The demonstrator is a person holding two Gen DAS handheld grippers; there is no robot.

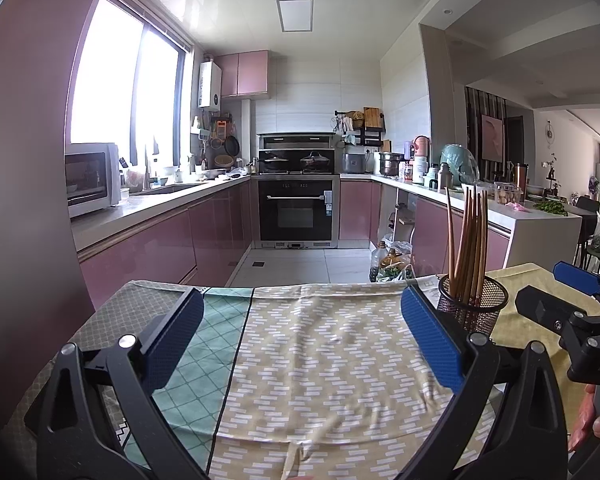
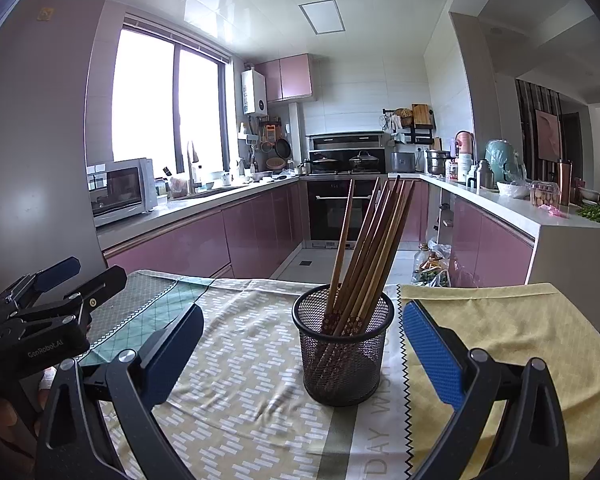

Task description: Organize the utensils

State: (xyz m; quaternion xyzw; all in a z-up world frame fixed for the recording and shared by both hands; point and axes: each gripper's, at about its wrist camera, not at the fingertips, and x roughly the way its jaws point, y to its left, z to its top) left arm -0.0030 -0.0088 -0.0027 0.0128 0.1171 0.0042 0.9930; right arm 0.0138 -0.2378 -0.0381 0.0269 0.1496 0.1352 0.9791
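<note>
A black mesh cup (image 2: 343, 352) stands upright on the cloth-covered table (image 2: 252, 360), holding several brown wooden chopsticks (image 2: 366, 244) that lean to the right. My right gripper (image 2: 300, 344) is open, its blue pads on either side of the cup and a little nearer than it, empty. In the left wrist view the same mesh cup (image 1: 474, 304) with the chopsticks (image 1: 470, 236) sits just beyond the right finger. My left gripper (image 1: 300, 340) is open over bare patterned cloth (image 1: 320, 360), holding nothing. The right gripper (image 1: 556, 296) shows at the right edge.
The table carries overlapping cloths, teal (image 1: 208, 344), beige and yellow (image 2: 512, 344). Beyond its far edge lies a kitchen floor (image 1: 292, 260) with pink cabinets, an oven (image 1: 296, 212), a microwave (image 1: 92, 178) and bottles and bags (image 1: 388, 260) on the floor. The left gripper (image 2: 56, 308) appears at left.
</note>
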